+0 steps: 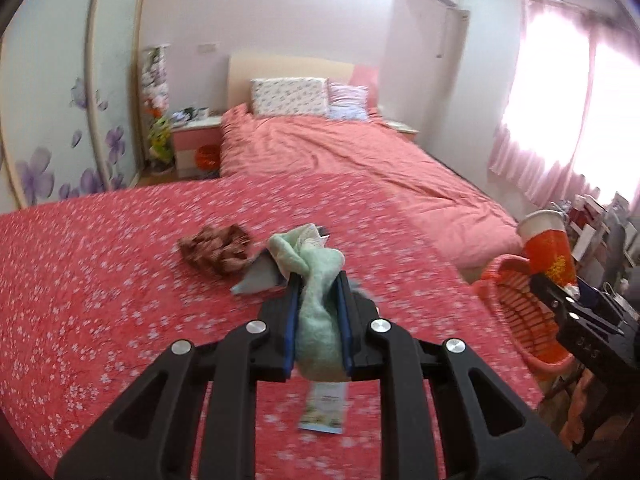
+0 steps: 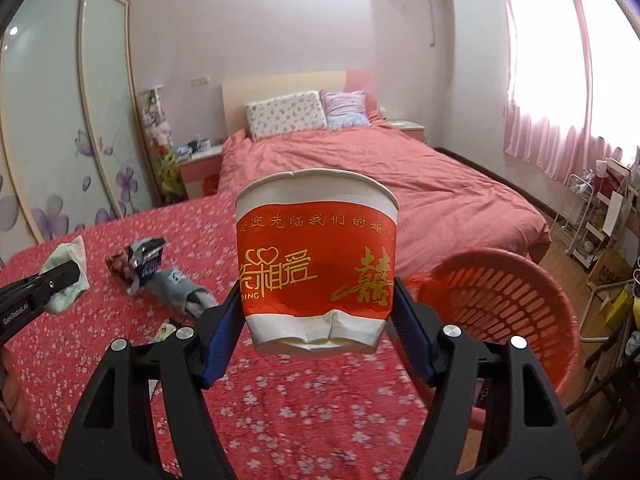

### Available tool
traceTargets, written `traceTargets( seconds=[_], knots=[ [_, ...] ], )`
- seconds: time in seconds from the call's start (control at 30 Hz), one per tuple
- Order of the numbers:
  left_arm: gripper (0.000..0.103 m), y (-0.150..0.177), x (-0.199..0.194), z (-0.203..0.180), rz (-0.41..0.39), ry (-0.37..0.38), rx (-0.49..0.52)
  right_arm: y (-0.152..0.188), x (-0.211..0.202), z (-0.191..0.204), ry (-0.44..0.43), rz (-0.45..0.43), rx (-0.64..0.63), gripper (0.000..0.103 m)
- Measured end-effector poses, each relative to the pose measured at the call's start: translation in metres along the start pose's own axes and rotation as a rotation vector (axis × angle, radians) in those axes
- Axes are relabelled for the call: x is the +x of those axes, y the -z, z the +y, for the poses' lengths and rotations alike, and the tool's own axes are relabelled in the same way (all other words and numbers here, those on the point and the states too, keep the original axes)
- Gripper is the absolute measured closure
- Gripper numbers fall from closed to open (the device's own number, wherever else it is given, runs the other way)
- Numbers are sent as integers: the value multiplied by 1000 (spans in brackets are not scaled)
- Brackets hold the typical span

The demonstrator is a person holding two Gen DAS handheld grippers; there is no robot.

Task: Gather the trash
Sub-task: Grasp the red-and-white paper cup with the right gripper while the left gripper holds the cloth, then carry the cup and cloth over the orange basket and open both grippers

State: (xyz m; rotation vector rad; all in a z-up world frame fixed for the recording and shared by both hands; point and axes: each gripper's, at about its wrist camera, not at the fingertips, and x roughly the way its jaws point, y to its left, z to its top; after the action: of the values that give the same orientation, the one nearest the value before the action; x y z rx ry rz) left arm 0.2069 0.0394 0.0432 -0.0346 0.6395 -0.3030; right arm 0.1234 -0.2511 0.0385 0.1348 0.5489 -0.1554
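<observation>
Right gripper clamps a paper cup, fingers pressed on both sides of its lower half. Cup is upright, long axis vertical, mouth up, base dented and creased; red band with gold print faces the camera. It sits at frame centre in the right view, held above the red floral surface, with the orange basket just to its right.

Left gripper is closed on a pale green cloth. Cloth's long axis runs along the fingers, away from the camera, its far end bunched and flopping toward upper left. In the left view the cup shows at right edge, over the basket.

On the floral surface: brown crumpled wrapper centre left, grey packet just behind the cloth, a printed paper strip below the gripper. Right view also shows a grey sock lying centre left.

Bedroom: bed with pink cover and two pillows behind, sliding wardrobe with purple flowers at left, pink curtains at right, cluttered shelves at far right.
</observation>
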Motion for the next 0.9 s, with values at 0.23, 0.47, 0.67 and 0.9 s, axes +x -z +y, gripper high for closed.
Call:
traceTargets(
  seconds=[0.23,0.47,0.67,0.9],
  knots=[
    [85,-6,-10,-59,-17,109,71,-2,-18,-35,46,-43,41,34],
    [85,-4,-1,-135,2,240,145,0,-22,-88,117,-62,117,34],
    [85,2,22,-198,37,345,196,3,-12,-130,165,-51,187,33],
    [85,16,72,-264,129,439,239,11,10,-179,199,-17,280,33]
  ],
)
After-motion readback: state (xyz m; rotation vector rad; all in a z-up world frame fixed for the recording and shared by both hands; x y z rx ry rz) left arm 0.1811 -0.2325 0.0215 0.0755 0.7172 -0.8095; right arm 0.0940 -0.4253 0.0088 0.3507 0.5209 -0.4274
